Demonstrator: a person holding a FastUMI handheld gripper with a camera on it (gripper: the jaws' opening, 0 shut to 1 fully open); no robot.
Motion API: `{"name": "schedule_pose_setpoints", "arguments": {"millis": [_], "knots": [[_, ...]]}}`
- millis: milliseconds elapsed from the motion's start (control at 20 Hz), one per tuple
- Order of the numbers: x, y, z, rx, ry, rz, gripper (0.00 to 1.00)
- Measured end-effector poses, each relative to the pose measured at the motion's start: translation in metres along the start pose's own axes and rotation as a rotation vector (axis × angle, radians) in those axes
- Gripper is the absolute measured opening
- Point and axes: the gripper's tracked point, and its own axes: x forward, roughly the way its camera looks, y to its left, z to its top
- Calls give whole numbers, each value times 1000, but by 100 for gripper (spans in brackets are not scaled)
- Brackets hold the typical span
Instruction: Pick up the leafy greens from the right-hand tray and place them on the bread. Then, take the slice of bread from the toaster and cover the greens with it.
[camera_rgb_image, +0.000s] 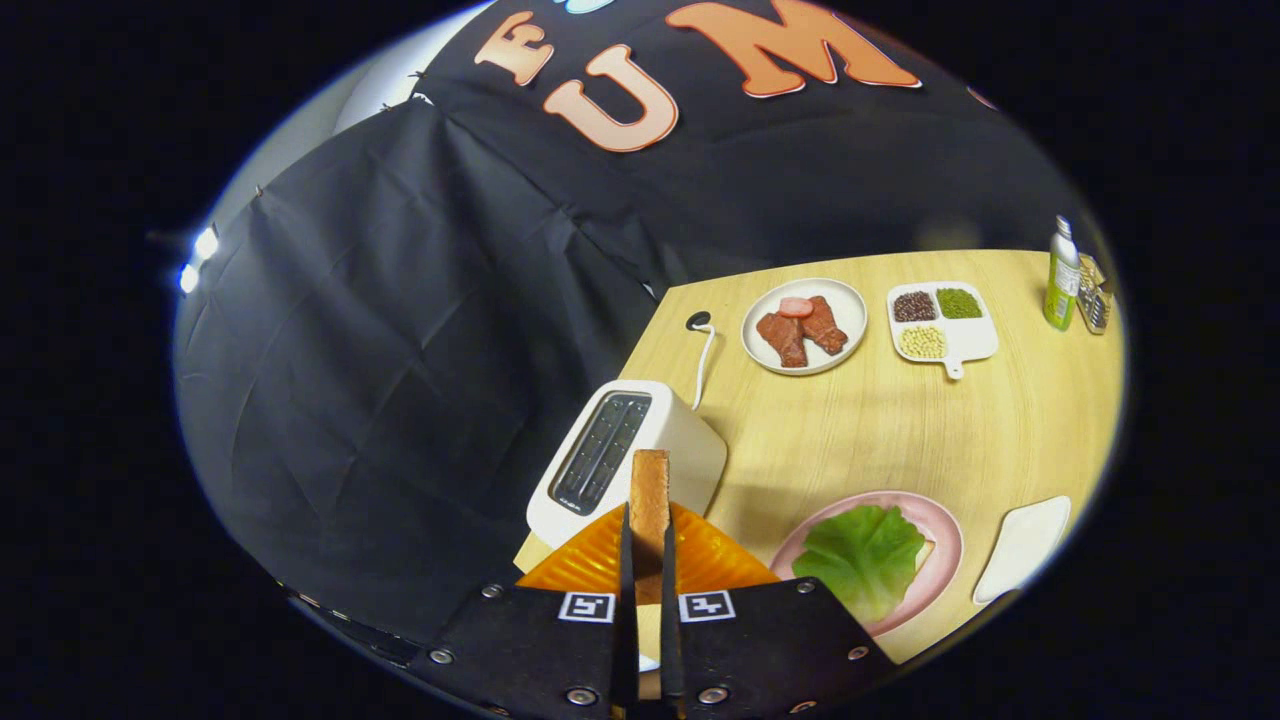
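Right now I have the gripper closed narrow on a slice of bread, which stands upright on edge between the two fingers, both pressing its flat sides. Directly beneath it sits an orange ridged tray at the near corner of the bench; I cannot tell whether anything lies in it.

Just beyond the fingers, the white toaster stands by the bench's left edge, its slot dark and open, the slice held above and just in front of it. Its white cord runs back to a dark fitting in the benchtop.

To the right of the fingers, a pink plate carries the leafy greens, spread over another slice of bread whose pale edge peeks out at the greens' right side. Near it, further right, I see a white tray.

Toward the far edge, a white round plate holds brown meat pieces and a pink slice. Beside it, a divided white dish holds dark, green and pale grains in separate compartments. At the far right corner stands a green bottle.
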Motion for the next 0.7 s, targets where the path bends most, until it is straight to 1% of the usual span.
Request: {"name": "schedule_pose_setpoints", "arguments": {"millis": [250, 400, 700], "knots": [[-12, -42, -27, 10, -10, -17, 9], [-15, -75, -45, 25, -7, -49, 9], [-8, -121, -82, 90, 26, -51, 9]]}}
